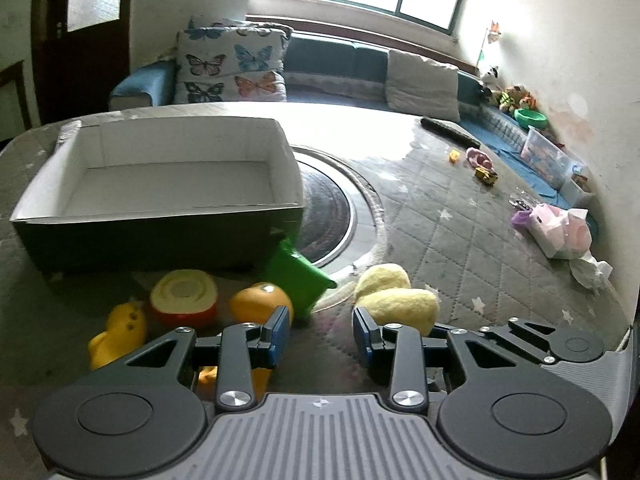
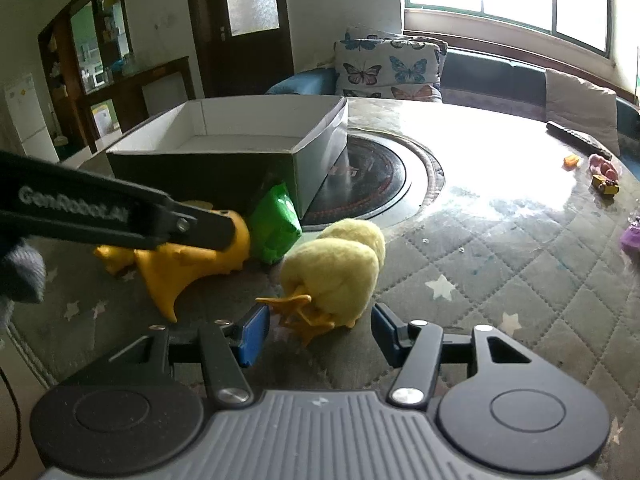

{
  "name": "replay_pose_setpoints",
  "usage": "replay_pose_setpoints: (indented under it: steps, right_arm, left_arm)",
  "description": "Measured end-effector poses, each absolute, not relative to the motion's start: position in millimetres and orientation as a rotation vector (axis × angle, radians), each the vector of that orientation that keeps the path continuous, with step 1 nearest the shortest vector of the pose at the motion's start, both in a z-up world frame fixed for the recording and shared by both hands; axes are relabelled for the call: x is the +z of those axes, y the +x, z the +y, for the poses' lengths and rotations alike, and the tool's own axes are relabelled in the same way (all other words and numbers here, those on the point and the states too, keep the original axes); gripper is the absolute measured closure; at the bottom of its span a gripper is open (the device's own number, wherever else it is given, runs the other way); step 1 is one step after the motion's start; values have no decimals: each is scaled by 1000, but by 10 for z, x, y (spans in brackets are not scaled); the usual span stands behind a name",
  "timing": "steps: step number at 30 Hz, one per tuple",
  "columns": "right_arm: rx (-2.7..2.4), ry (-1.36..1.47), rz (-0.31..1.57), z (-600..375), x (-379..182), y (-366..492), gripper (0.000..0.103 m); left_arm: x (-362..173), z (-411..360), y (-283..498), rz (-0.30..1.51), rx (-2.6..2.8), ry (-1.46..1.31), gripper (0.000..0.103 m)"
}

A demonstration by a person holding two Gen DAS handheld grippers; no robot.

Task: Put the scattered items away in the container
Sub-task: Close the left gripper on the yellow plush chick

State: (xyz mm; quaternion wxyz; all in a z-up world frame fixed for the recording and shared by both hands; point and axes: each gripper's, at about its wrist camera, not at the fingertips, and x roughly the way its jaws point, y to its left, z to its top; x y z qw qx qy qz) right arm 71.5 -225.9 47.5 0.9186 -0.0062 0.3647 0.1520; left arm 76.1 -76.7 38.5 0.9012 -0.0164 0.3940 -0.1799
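An open cardboard box, white inside and with nothing in it, stands on the quilted table. In front of it lie a green packet, an orange, a half apple, a yellow rubber toy and a yellow plush chick. My left gripper is open over bare quilt between the orange and the chick. Its black finger reaches over the rubber toy. My right gripper is open around the plush chick's orange feet, and its pads do not touch them.
A round dark hotplate is set into the table right of the box. A remote, small toys and a pink tissue pack lie at the far right. A sofa with a butterfly cushion stands behind the table.
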Motion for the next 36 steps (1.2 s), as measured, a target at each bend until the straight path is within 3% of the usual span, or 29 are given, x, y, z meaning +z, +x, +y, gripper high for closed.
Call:
replay_pose_setpoints:
  steps: [8, 18, 24, 36]
  right_arm:
    - [362, 12, 737, -2292, 507, 752, 33]
    - [404, 107, 712, -2460, 614, 806, 34]
    - [389, 196, 719, -2634, 598, 851, 37]
    - [400, 249, 759, -2624, 434, 1010, 53]
  left_arm:
    - [369, -821, 909, 860, -439, -84, 66]
    - [344, -904, 1109, 906, -493, -123, 66]
    - [317, -849, 1219, 920, -490, -175, 66]
    - [219, -901, 1344, 977, -513, -223, 66]
